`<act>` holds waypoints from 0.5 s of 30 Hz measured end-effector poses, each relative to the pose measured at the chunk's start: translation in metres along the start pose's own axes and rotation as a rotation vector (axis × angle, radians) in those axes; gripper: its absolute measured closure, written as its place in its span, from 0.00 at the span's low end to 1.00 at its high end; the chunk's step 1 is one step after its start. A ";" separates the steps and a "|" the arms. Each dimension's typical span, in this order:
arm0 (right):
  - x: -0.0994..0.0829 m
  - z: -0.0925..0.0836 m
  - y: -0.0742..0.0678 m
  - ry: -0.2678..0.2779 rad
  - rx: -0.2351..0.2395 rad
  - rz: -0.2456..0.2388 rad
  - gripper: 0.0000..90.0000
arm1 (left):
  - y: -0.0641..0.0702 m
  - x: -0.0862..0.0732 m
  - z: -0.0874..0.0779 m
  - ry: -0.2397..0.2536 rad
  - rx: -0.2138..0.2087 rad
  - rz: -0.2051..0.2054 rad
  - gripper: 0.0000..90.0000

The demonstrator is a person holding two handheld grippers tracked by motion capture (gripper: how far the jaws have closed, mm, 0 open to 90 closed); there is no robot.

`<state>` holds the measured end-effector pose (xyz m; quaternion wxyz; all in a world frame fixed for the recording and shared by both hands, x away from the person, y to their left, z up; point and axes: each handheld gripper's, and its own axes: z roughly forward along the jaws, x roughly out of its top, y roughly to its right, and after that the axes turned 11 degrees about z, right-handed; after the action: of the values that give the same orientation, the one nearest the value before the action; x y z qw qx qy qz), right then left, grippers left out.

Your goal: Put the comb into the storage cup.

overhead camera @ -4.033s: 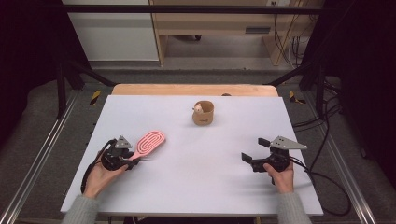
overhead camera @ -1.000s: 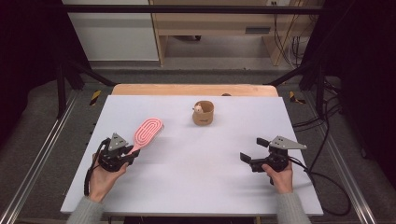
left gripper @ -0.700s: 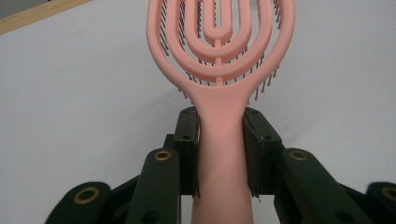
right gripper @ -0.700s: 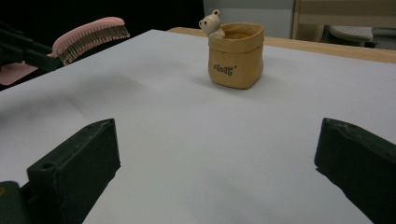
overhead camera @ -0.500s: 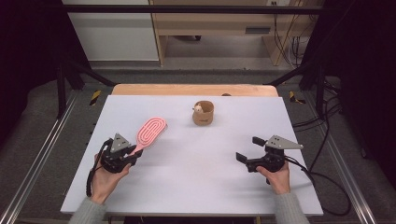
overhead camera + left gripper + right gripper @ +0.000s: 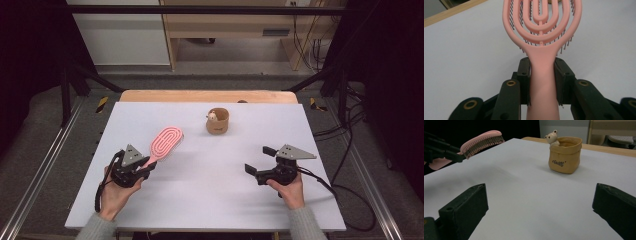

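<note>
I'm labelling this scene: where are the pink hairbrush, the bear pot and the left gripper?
pink hairbrush [image 6: 541, 72], left gripper view, on its handle.
bear pot [image 6: 565, 155], right gripper view, on its front wall.
left gripper [image 6: 142, 169], high view, at its fingertips.

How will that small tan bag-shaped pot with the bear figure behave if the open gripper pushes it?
The small tan bag-shaped pot looks rigid and glazed, so it would probably slide on the smooth white table. Its broad flat base suggests it rarely tips. The bear figure on its rim may chip.

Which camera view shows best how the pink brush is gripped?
The left gripper view: the left gripper clamps both pads on the handle of the pink brush. The high view shows it small, raised over the table; the right gripper view shows its bristles sideways.
</note>
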<state>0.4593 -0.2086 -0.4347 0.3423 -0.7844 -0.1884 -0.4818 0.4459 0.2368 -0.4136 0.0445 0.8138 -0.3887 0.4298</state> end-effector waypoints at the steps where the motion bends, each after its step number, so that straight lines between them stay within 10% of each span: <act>1: 0.000 0.001 -0.001 0.000 0.000 0.005 0.00 | 0.001 0.001 0.000 0.002 0.000 0.002 0.77; 15: 0.001 0.009 -0.009 0.002 -0.007 0.011 0.01 | 0.010 0.011 0.002 0.026 -0.013 0.017 0.77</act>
<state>0.4600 -0.1955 -0.4333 0.3423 -0.7862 -0.1817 -0.4814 0.4442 0.2225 -0.4101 0.0511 0.8045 -0.3978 0.4381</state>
